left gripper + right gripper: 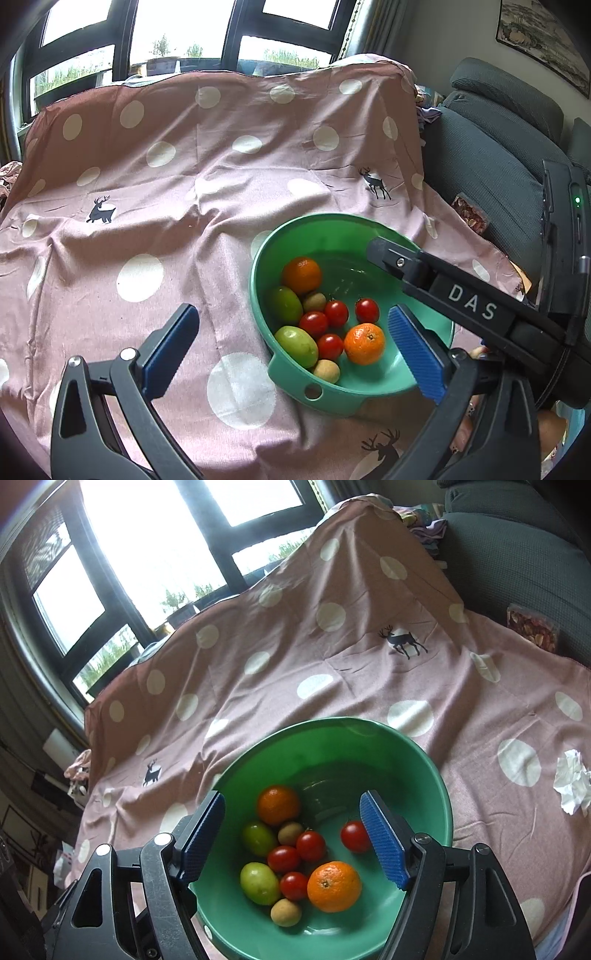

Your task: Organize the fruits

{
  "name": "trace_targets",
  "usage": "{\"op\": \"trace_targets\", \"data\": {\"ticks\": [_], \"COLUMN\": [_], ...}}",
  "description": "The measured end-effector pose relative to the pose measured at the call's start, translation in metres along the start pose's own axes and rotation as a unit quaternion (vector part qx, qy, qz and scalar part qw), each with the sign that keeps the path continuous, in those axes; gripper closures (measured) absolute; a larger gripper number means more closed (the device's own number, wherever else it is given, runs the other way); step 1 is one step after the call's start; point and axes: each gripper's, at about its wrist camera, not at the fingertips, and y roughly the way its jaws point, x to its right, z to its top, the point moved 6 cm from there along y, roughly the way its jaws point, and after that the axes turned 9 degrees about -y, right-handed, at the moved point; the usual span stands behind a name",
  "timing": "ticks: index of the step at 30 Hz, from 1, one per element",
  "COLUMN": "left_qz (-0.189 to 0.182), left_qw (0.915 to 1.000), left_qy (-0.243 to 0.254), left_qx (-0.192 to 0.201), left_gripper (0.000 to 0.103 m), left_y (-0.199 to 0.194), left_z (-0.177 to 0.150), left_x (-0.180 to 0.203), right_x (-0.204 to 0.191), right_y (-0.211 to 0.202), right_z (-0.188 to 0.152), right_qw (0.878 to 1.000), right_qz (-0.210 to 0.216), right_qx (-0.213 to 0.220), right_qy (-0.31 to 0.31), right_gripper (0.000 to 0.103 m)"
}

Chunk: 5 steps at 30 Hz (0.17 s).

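Observation:
A green bowl (321,219) (332,722) sits on a pink dotted cloth (166,192). Inside lie two oranges (364,343) (334,886), two green fruits (296,346) (259,883), several cherry tomatoes (336,313) (311,845) and two small brown fruits (327,371) (285,912). My left gripper (293,309) hangs open over the bowl's left rim, nothing between its blue pads (413,354). My right gripper (292,797) is open above the fruit, pads apart from all of it. Its black body (469,302) reaches in from the right in the left wrist view.
A crumpled white tissue (572,784) lies on the cloth right of the bowl. A grey upholstered seat (491,158) stands along the right edge, with a snack packet (532,627) on it. Windows line the far side, behind the raised cloth.

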Motion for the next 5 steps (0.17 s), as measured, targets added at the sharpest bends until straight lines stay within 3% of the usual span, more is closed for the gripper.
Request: {"op": "trace_targets", "data": {"ticks": [5], "left_qz": [-0.002], "left_qw": [1.0000], "left_qy": [-0.008], "left_qx": [-0.002], "left_gripper": [0.001], "left_y": [-0.0033], "left_z": [0.0000], "left_x": [-0.0045], "right_x": [0.0004], "right_y": [-0.0003], "right_z": [-0.0007], "right_qw": [1.000], "right_qz": [-0.004], "right_qx": [-0.001], "right_qy": [0.000], "right_gripper": [0.027]}}
